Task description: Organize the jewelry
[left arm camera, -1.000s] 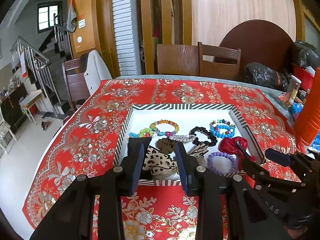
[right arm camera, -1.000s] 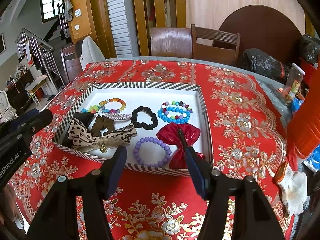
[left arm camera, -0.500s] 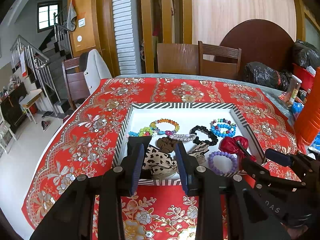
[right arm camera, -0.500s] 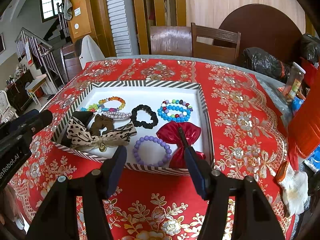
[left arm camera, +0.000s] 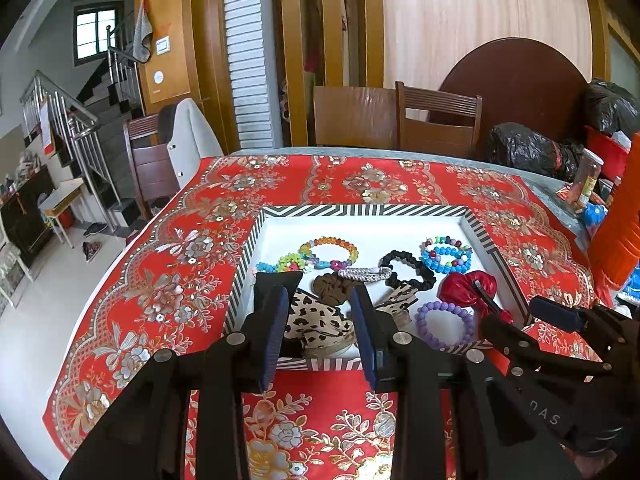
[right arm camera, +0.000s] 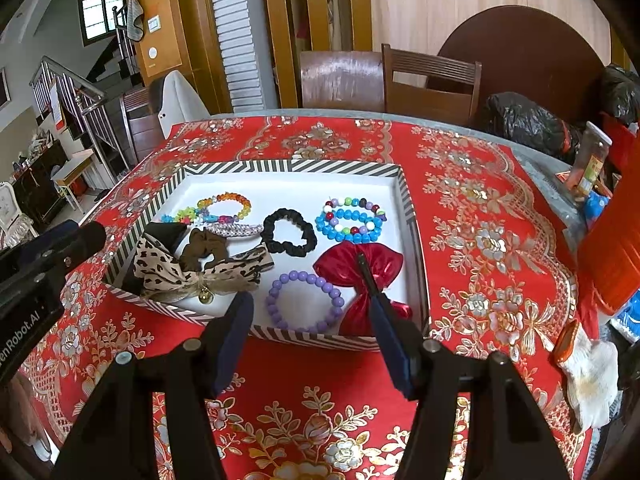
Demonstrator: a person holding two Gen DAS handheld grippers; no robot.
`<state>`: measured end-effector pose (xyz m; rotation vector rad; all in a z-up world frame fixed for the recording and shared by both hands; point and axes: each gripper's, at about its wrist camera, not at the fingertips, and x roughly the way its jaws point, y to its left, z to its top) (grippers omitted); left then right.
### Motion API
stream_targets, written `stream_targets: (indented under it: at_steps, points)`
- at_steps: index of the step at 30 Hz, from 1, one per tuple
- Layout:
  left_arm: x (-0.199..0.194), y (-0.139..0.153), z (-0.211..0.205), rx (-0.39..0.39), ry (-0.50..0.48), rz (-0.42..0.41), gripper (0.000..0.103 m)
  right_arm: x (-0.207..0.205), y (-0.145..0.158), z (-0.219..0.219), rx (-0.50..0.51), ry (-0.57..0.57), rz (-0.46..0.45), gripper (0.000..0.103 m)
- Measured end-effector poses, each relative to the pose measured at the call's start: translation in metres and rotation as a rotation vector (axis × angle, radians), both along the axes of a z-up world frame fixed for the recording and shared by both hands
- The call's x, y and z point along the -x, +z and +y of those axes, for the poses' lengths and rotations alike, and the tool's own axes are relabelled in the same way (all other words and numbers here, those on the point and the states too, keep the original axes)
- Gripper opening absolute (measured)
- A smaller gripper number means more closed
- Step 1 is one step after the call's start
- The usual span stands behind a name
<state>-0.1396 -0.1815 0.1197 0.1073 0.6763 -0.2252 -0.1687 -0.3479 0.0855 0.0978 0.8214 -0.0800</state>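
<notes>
Striped tray (right arm camera: 404, 196) sits on red floral worktop (right arm camera: 480, 240), holding bracelets, scrunchies and bows. Left tongs (left arm camera: 320, 312) spread, empty, poised over the tray's near edge above leopard bow (left arm camera: 316, 320). Right tongs (right arm camera: 308, 312) spread wider, empty, at the near edge over purple bead bracelet (right arm camera: 304, 300), beside red bow (right arm camera: 360, 268). Black scrunchie (right arm camera: 289, 232) mid-tray.

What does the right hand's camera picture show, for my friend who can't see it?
A striped tray on a red flowery tablecloth holds bead bracelets, a purple bracelet, a black scrunchie, a red bow and a leopard bow. The right gripper hangs open just before it, empty.
</notes>
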Motion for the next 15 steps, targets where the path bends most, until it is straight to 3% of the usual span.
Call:
stream_targets:
  at_steps: [15]
  points:
    - [-0.0002, -0.0022, 0.0005, 0.004, -0.005, 0.005, 0.028, -0.0009, -0.0012, 0.0032, -0.003, 0.005, 0.008, 0.063]
